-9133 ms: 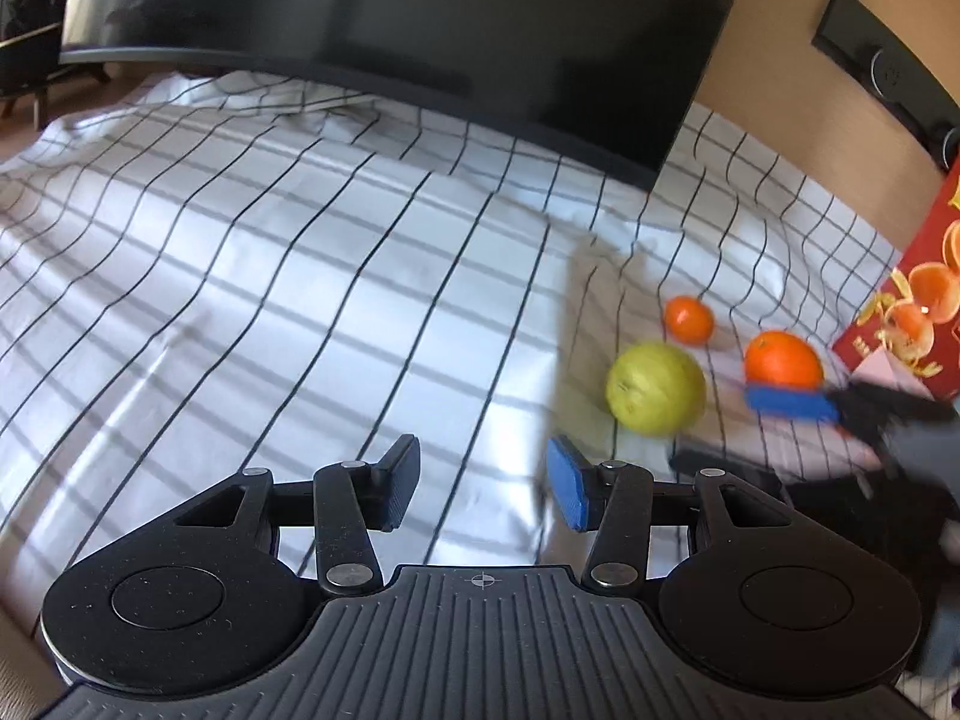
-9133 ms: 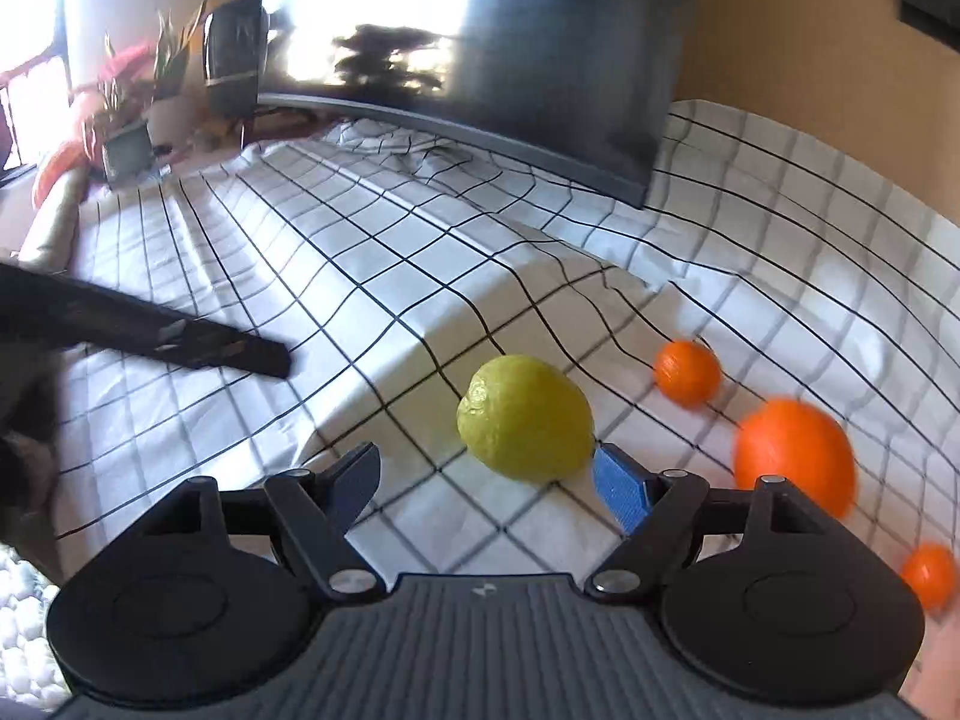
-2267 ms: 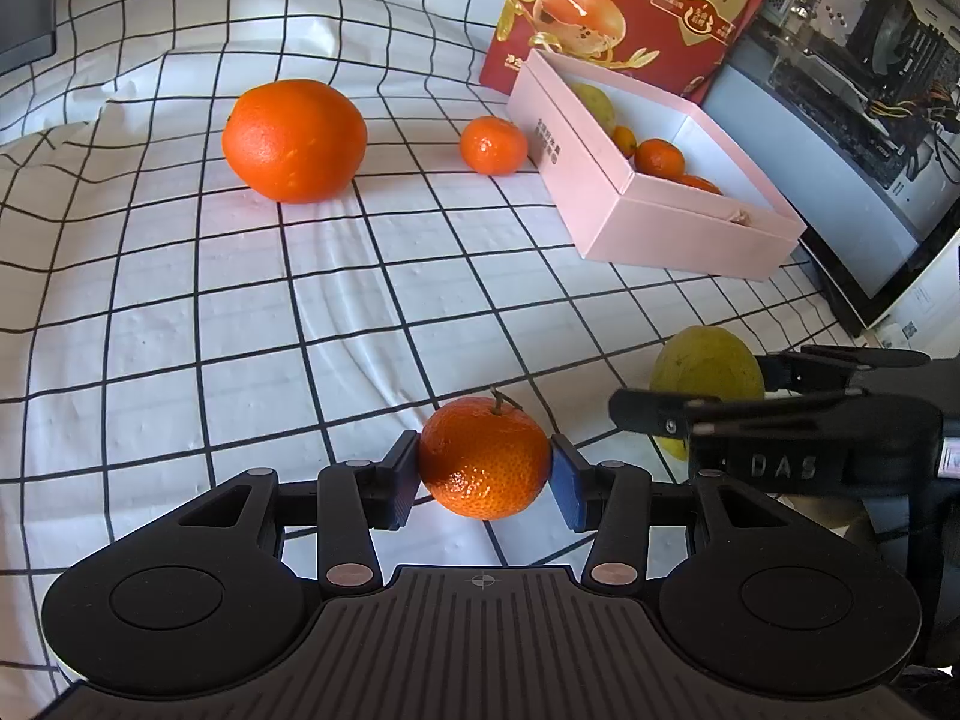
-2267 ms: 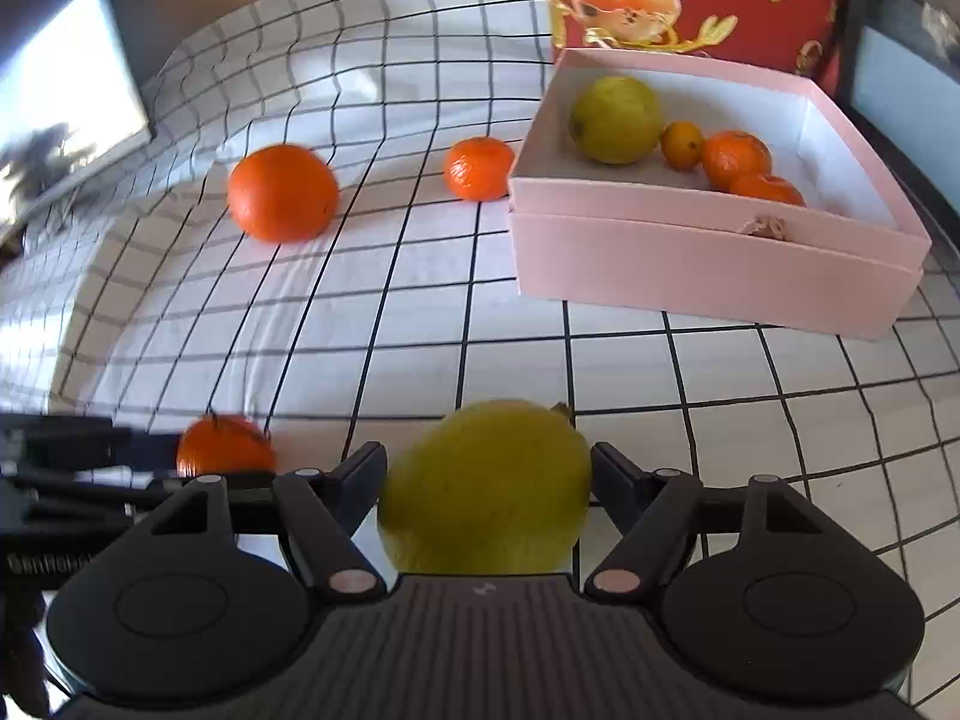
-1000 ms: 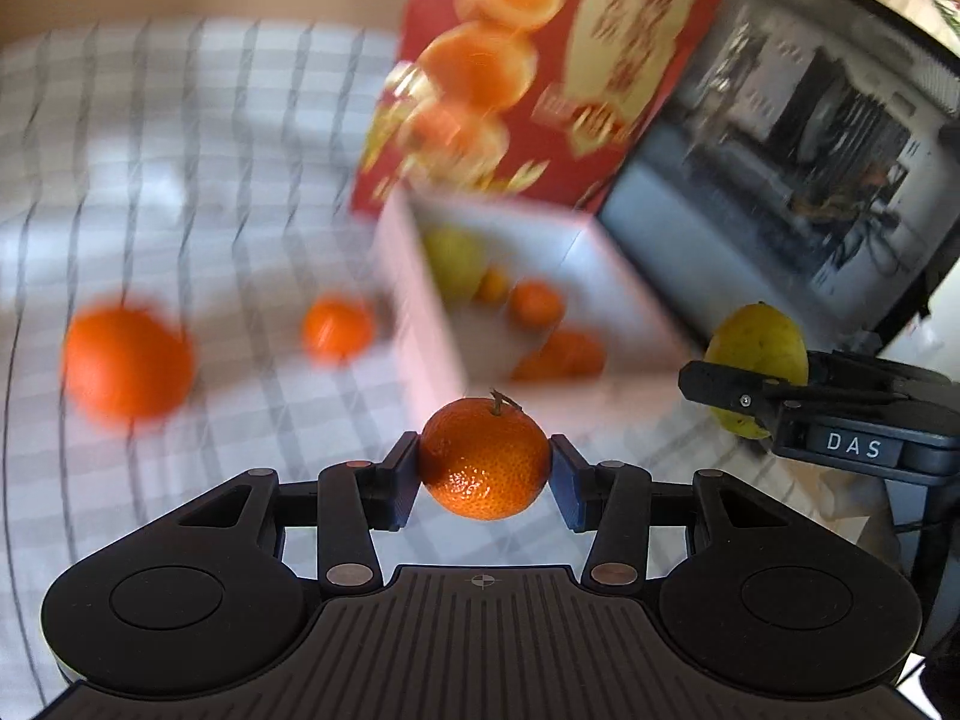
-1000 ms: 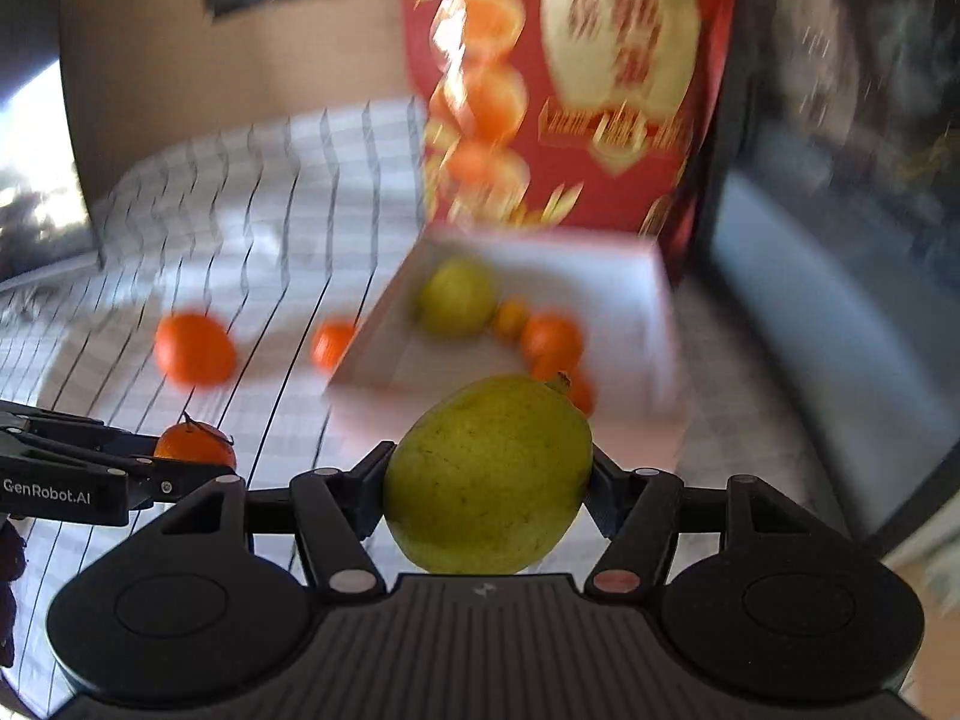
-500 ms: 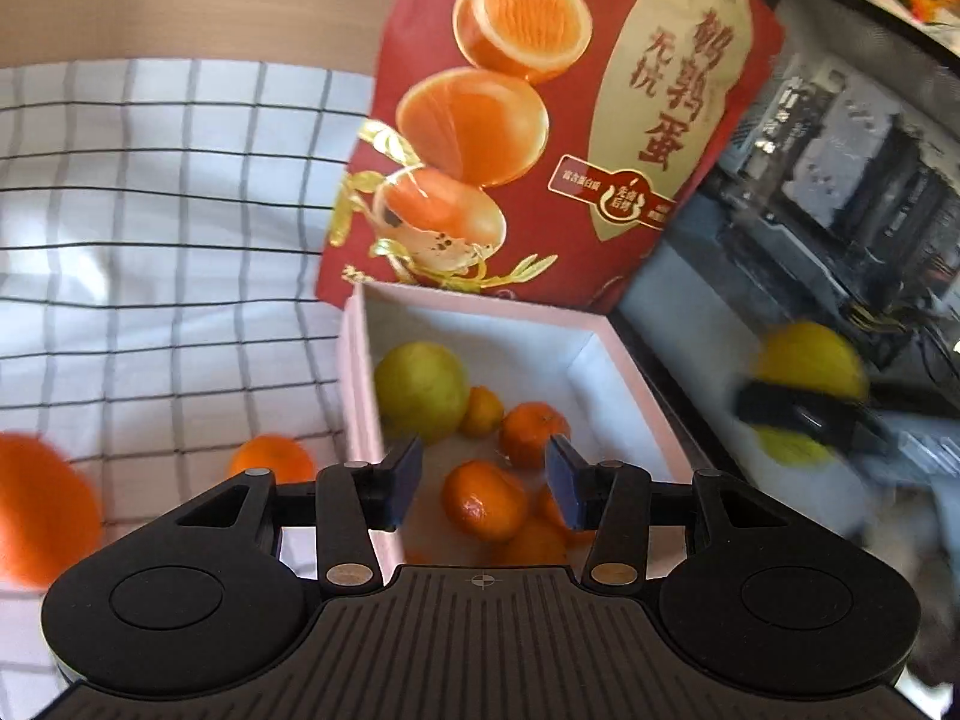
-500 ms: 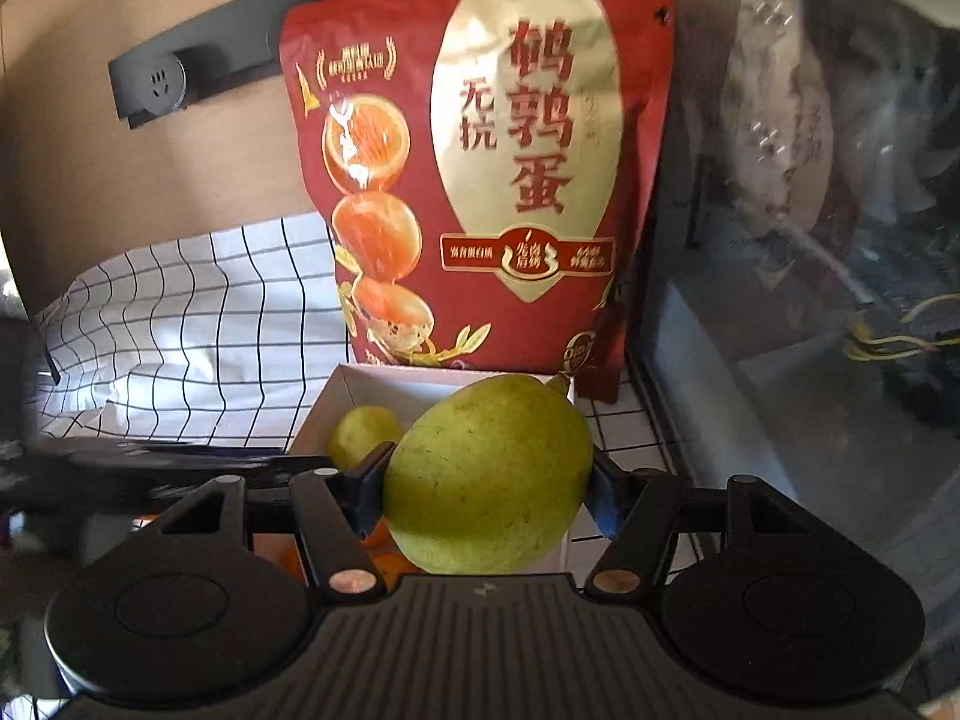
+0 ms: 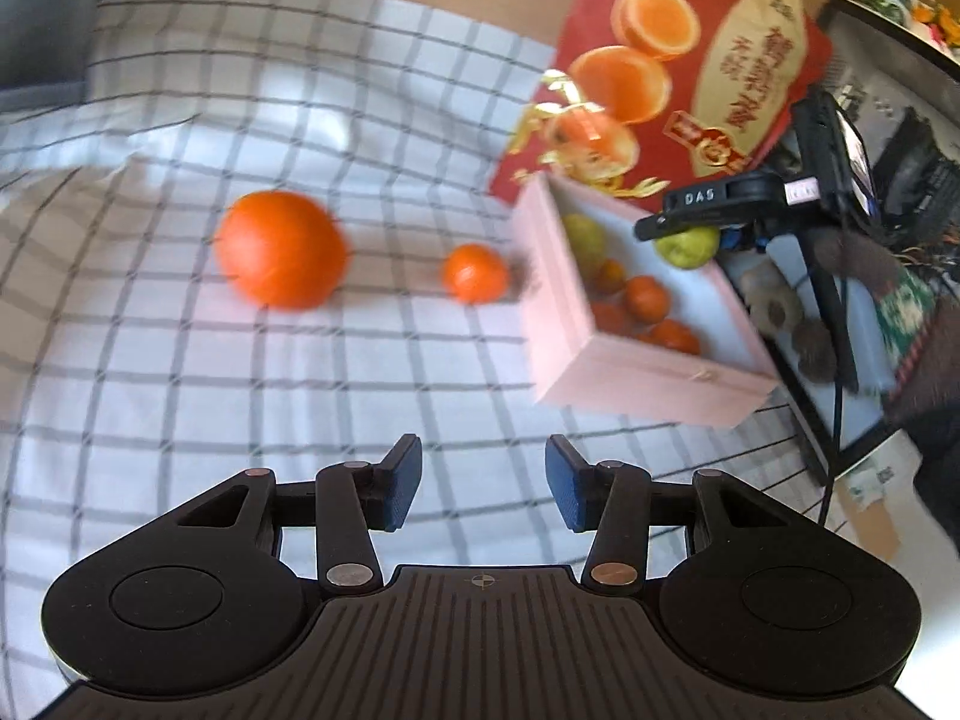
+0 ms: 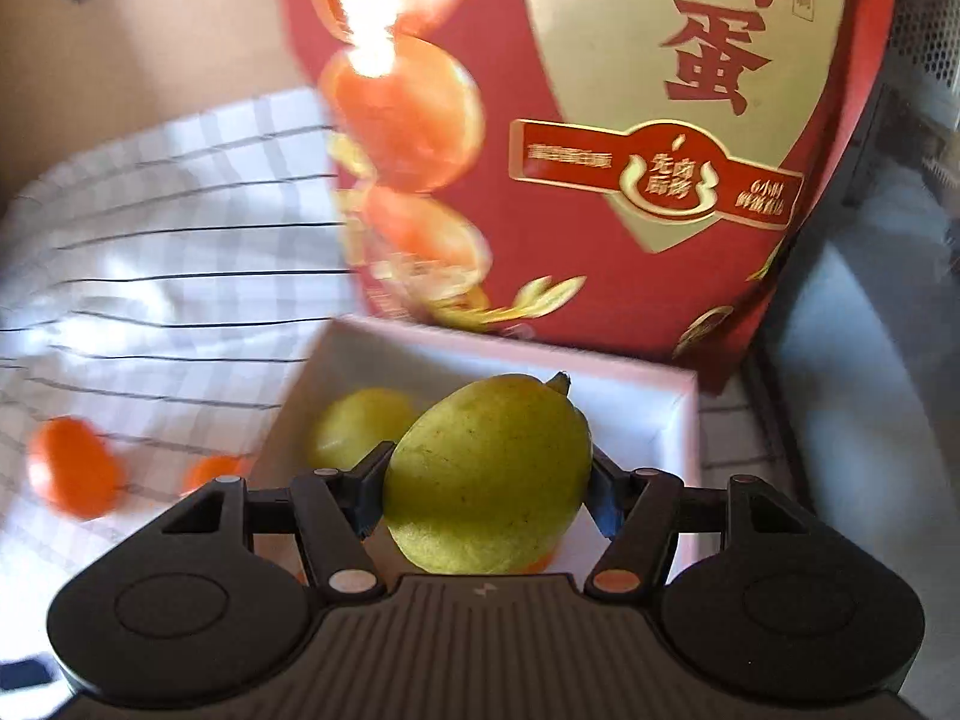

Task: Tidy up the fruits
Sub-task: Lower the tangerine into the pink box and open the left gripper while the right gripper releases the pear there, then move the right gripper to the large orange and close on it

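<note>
A right gripper [image 10: 487, 498] pinches a large yellow-green pear-like fruit [image 10: 489, 474] between its two pads, holding it above the open pink cardboard box [image 10: 681, 414] that sits on a white cloth with a black grid pattern [image 10: 180, 276]. Seen from the left wrist camera, the same fruit [image 9: 687, 245] hangs under the black finger of the right gripper [image 9: 690, 225], over the far end of the box [image 9: 648, 378].

The left gripper [image 9: 483, 492] has its blue-padded jaws spread apart with nothing between them, and is poised over bare cloth [image 9: 180, 372] short of the near corner of the box.

Inside the box lie a second yellow-green fruit [image 9: 583, 235] at the far end and several small orange tangerines [image 9: 647, 299] grouped toward the near end. Two fruits remain outside on the cloth: a large round orange [image 9: 282, 247], well apart from the box, and a small tangerine [image 9: 475, 273] just beside the box's left wall.

A tall red and gold printed package showing halved orange-coloured rounds and Chinese lettering [image 10: 600, 138] stands upright directly behind the box. To the right of the box is a dark glass-fronted case [image 9: 900, 192] with cables and electronic parts visible inside. Much of both views is blurred.
</note>
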Available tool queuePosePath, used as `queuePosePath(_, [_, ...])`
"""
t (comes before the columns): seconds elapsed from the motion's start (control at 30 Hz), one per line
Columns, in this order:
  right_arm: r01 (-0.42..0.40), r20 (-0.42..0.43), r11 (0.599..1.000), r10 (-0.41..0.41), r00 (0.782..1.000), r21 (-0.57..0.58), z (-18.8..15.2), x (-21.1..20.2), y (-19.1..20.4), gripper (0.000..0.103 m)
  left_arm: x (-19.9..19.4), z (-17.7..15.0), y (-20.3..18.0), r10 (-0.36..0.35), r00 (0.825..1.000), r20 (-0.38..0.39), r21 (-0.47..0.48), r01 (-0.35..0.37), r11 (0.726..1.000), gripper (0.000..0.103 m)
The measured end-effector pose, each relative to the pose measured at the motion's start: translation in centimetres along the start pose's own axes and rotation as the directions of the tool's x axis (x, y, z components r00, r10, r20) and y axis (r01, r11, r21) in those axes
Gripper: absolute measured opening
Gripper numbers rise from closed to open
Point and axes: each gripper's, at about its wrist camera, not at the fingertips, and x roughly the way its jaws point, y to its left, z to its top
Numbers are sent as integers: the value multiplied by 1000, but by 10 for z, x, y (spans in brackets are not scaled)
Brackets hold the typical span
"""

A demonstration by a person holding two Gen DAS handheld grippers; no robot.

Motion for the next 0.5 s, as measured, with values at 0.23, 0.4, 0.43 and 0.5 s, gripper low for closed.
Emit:
queuePosePath(0.23, [18,-122,998,-10,993,61,16,41,-14,64,-19,-18,29,54,999,-3,-88,-54,995,50])
queuePosePath(0.4, [29,-145,997,-19,989,65,20,49,-16,64,-22,-22,37,65,998,-13,-120,-66,991,50])
queuePosePath(0.43, [35,-149,998,-26,988,58,21,49,-15,64,-22,-22,37,63,998,-15,-121,-64,991,50])
queuePosePath(0.5, [38,-149,998,-30,988,49,22,45,-13,64,-22,-23,37,57,998,-16,-120,-58,991,50])
